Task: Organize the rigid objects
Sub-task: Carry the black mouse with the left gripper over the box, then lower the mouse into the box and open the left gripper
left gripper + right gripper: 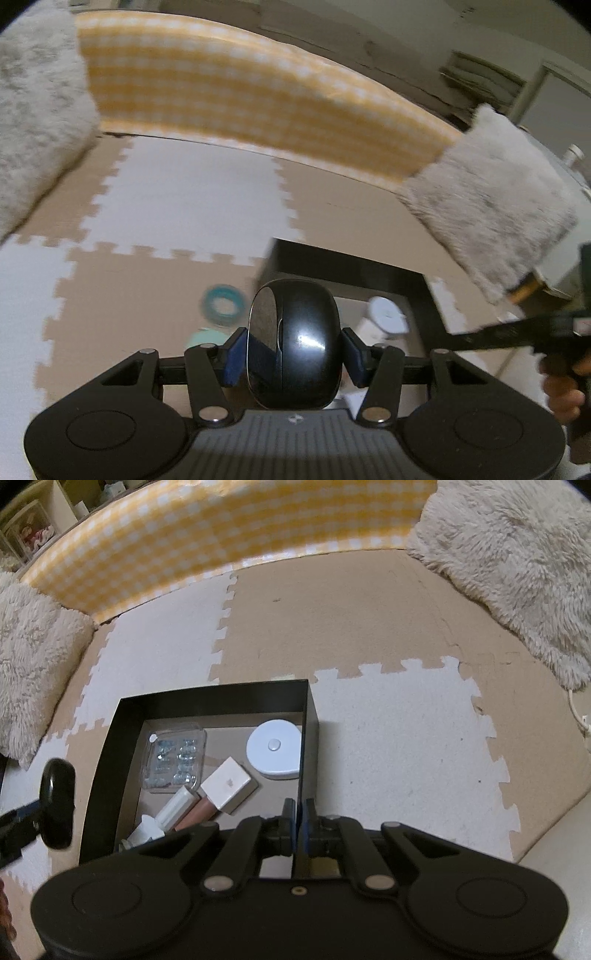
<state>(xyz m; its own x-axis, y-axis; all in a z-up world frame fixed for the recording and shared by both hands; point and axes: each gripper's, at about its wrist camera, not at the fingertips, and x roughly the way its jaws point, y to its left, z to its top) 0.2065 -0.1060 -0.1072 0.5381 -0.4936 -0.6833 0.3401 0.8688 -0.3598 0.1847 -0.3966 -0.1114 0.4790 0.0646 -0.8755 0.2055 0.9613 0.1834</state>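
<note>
My left gripper [293, 350] is shut on a glossy black computer mouse [293, 343] and holds it above the floor mat, left of the black box [351, 273]. The mouse also shows at the left edge of the right wrist view [57, 805]. My right gripper [299, 812] is shut on the right wall of the black box [308, 738]. Inside the box lie a white round disc [274, 747], a white block [229, 784], a clear blister pack [175, 757] and two tubes [184, 808].
A teal tape ring [222, 304] and a pale green round thing [207, 338] lie on the beige and white puzzle mat [388, 738]. A yellow checked cushion edge [240, 99] and fluffy grey rugs [517, 565] border the mat.
</note>
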